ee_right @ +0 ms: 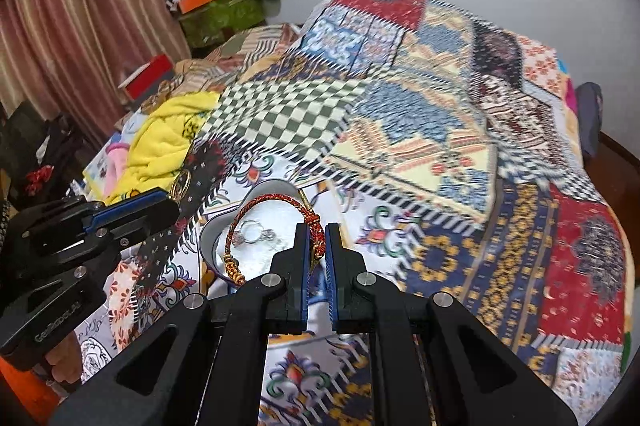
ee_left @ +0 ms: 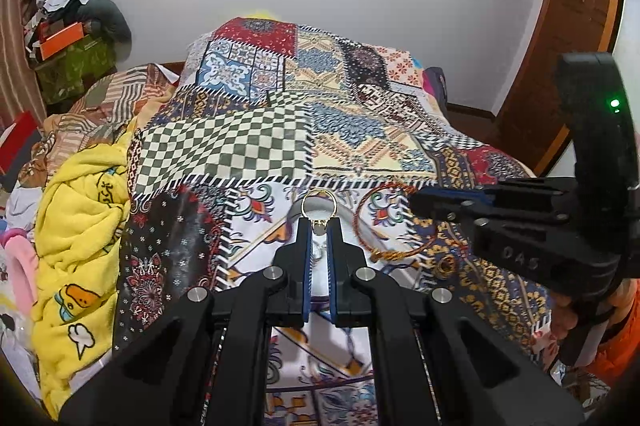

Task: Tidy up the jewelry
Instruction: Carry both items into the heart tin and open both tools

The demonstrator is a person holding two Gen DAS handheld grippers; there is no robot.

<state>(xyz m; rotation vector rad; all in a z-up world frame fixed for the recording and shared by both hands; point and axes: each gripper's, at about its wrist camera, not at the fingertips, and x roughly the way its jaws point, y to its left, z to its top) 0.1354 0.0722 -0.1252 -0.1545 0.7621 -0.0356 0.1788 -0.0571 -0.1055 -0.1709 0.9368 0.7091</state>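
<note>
Gold metal catches the light between the blue-padded fingers of the left gripper: a ring is clamped at its setting, with the hoop standing upright beyond the fingertips and its opening faced toward the camera. In the left wrist view the ring is held over the white dish, which is largely hidden behind the fingers; its contents cannot be made out there. In the right wrist view the dish is shown openly as a pale, heart-like tray lying on the patchwork bedspread, and silver pieces are seen on its floor, too small to be told apart.

A red braided bracelet with gold beads is pinched at its knotted part by the right gripper, whose fingers are closed on the cord. Its loop is spread to the left, arching over the dish, with the gold-bead end hanging at the near left. In the left wrist view the same bracelet is seen as a near-full circle to the right of the ring, its plane tilted toward the camera, and the right gripper is seen entering from the right.

Only the right wrist view shows the left gripper from the side, with the ring projecting up and to the right from its tip. A yellow blanket lies on the left of the bed.
</note>
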